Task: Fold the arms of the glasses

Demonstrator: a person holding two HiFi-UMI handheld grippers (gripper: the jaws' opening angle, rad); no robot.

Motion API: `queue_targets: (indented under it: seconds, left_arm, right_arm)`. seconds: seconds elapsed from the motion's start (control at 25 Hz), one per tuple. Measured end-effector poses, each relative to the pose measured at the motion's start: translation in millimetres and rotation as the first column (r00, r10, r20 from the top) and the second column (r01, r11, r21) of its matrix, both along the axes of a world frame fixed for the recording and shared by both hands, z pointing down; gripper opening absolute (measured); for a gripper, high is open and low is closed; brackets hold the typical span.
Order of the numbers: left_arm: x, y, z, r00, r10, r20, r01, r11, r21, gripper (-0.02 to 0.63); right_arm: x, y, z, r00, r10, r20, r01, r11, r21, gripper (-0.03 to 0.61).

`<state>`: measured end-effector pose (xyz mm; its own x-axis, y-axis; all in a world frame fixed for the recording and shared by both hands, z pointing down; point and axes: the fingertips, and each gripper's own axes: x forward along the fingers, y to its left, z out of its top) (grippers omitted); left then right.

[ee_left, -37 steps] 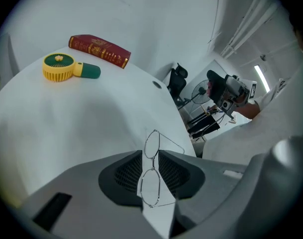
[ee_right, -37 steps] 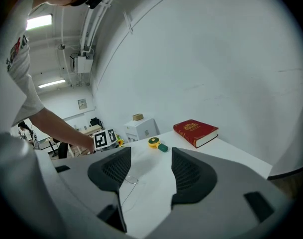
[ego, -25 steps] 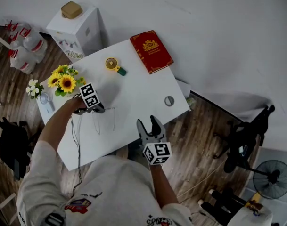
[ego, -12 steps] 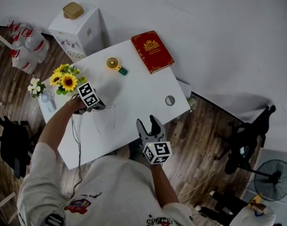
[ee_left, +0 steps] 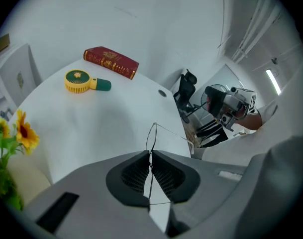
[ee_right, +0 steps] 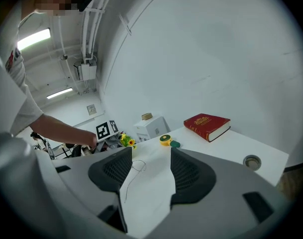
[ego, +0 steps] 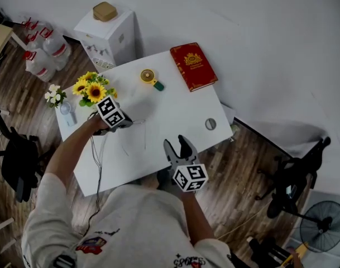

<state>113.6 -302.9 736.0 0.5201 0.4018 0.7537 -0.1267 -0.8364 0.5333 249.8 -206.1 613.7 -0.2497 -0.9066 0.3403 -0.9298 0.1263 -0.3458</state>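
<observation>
We are noting the glasses (ee_left: pixel 152 136), a thin wire frame, pinched at one end in the left gripper (ee_left: pixel 150 154), whose jaws are clamping shut on the wire. We are judging that this grip is steadying the frame just over the table (ego: pixel 175 110) so an arm can be swung in. One arm is trailing open toward us. The right gripper (ee_right: pixel 150 171), jaws standing wide and empty, is pointing at the glasses from well apart, probably readying to push that arm. Book (ego: pixel 194 66), yellow fan (ego: pixel 149 77) and flowers (ego: pixel 91 89) are sitting beyond, out of the way.
</observation>
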Motion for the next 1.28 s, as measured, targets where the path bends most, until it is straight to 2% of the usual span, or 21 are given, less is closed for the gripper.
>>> queue_targets:
  seconds: [0.24, 0.44, 0.52, 0.6, 0.68, 0.76, 1.04, 1.16, 1.28]
  left_arm:
    - [-20.6, 1.6, -25.3, 1.000, -0.028, -0.015, 0.029, 0.998, 0.063, 0.018]
    - [-41.4, -0.2, -47.2, 0.999, -0.043, -0.032, 0.046, 0.994, 0.100, 0.018]
    - [-50.0, 1.1, -56.1, 0.998, -0.045, -0.037, 0.049, 0.993, 0.110, 0.020]
    - [-58.6, 3.4, -65.3, 0.998, -0.046, -0.042, 0.051, 0.992, 0.119, 0.018]
    - [-66.2, 6.1, -74.2, 0.998, -0.044, -0.048, 0.050, 0.991, 0.125, 0.018]
    - [-73.3, 9.5, -81.6, 0.998, -0.040, -0.051, 0.047, 0.991, 0.128, 0.020]
    - [-87.9, 23.5, -98.8, 0.998, -0.018, -0.054, 0.025, 0.989, 0.145, 0.020]
    - [-88.5, 30.2, -101.7, 0.998, -0.010, -0.055, 0.017, 0.990, 0.142, 0.018]
    - [-85.1, 33.9, -103.7, 0.998, -0.008, -0.058, 0.016, 0.990, 0.142, 0.019]
  right_arm:
    - [-29.9, -6.0, 1.9, 0.988, -0.091, 0.125, 0.095, 0.995, -0.027, 0.199]
    - [-58.9, -10.3, 6.3, 0.960, -0.159, 0.232, 0.175, 0.983, -0.050, 0.198]
    - [-77.6, -9.4, 11.5, 0.930, -0.213, 0.300, 0.245, 0.967, -0.075, 0.201]
    - [-99.5, -6.5, 16.6, 0.883, -0.267, 0.385, 0.327, 0.940, -0.100, 0.201]
    - [-119.1, -4.0, 19.9, 0.831, -0.299, 0.469, 0.393, 0.912, -0.115, 0.199]
    - [-133.8, -3.1, 23.4, 0.797, -0.314, 0.516, 0.433, 0.893, -0.125, 0.196]
    - [-168.6, -7.3, 16.5, 0.723, -0.362, 0.588, 0.511, 0.853, -0.104, 0.145]
    - [-183.3, -4.3, 8.1, 0.684, -0.417, 0.599, 0.567, 0.821, -0.075, 0.089]
    - [-186.1, 0.0, 12.4, 0.682, -0.415, 0.602, 0.580, 0.809, -0.099, 0.048]
